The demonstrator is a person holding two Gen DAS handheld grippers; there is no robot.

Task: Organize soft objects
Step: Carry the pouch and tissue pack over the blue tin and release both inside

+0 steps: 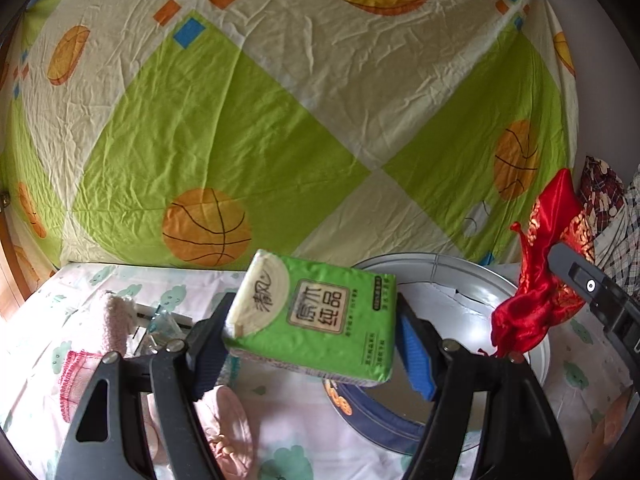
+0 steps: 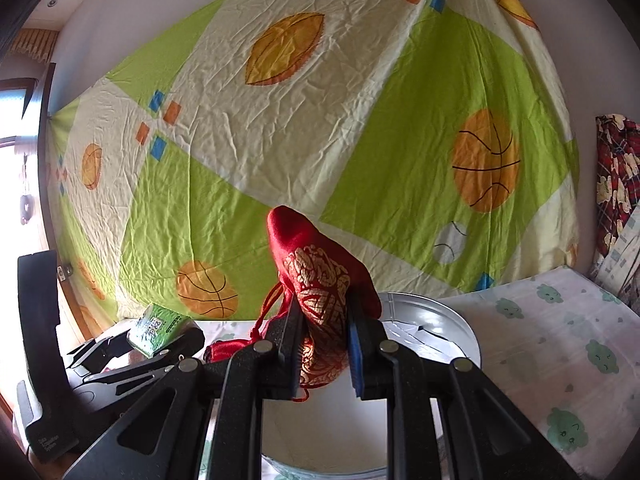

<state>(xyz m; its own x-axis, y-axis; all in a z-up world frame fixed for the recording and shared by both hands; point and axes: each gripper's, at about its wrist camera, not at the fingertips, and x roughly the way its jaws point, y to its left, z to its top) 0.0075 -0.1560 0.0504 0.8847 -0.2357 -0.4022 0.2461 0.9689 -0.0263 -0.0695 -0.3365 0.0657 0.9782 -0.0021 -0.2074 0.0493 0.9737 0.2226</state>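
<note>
Green tissue pack (image 1: 312,314), held tilted and lifted above the bed between the two pads of the left claw (image 1: 316,344), closed on its short sides. Red satin pouch (image 2: 316,292) with gold embroidery, pinched upright in the right claw (image 2: 324,350), closed on its middle, red cord hanging at the left. Just beneath both, a round metal basin (image 1: 480,280) with white paper and a navy cloth inside. At the left, on the bed, a fluffy pink sock (image 1: 114,322) and a pale pink garment (image 1: 228,424). Under all, a white bed sheet (image 2: 560,340) printed with small green clouds. Behind, across the wall, a wrinkled hanging sheet (image 1: 248,120) in green and cream squares with orange basketballs. At far right, plaid clothes (image 2: 618,168); at far left, a bright window (image 2: 16,152).
</note>
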